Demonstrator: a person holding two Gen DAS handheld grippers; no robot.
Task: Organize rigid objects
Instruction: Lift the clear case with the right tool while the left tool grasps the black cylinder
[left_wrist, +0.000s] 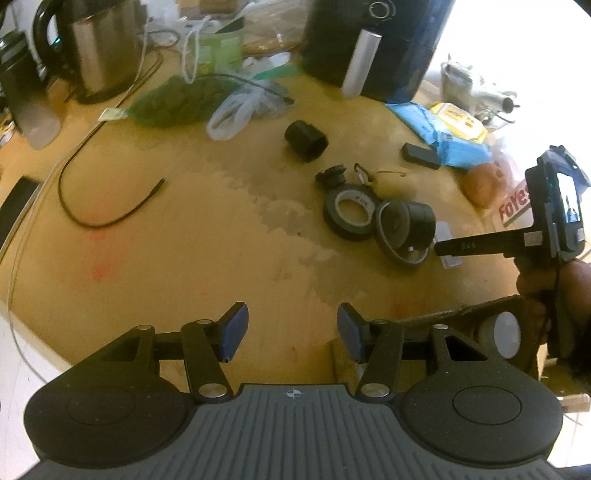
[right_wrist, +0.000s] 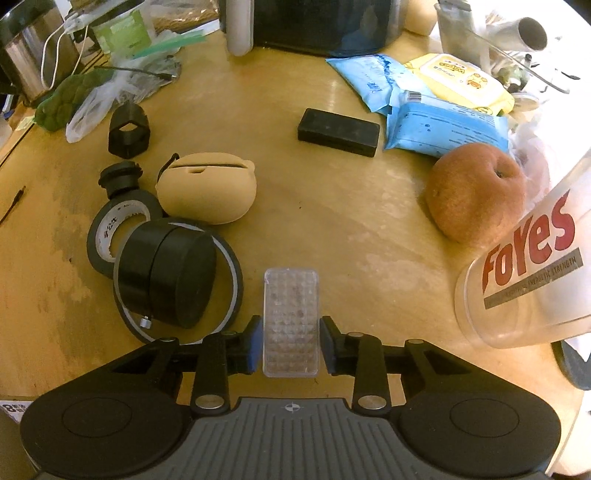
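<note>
A clear studded plastic box (right_wrist: 290, 317) lies on the wooden table (right_wrist: 351, 229), and my right gripper (right_wrist: 291, 334) is shut on it, a blue pad pressed to each long side. Just left of it lie a black cylinder in a ring (right_wrist: 170, 273), a tape roll (right_wrist: 110, 236), a tan pouch (right_wrist: 207, 192), a black cap (right_wrist: 120, 179) and a black hex sleeve (right_wrist: 129, 129). A black flat case (right_wrist: 338, 131) lies farther back. My left gripper (left_wrist: 292, 332) hangs open over bare table, nothing between its pads. The left wrist view shows the right gripper (left_wrist: 443, 249) at that cylinder (left_wrist: 406, 229).
A brown fruit (right_wrist: 476, 192), a tipped clear cup with red lettering (right_wrist: 524, 273) and wipe packs (right_wrist: 443, 129) crowd the right. A kettle (left_wrist: 99, 48), a dark appliance (left_wrist: 369, 40), bags (left_wrist: 177, 103) and a loose black cable (left_wrist: 92, 206) line the back and left.
</note>
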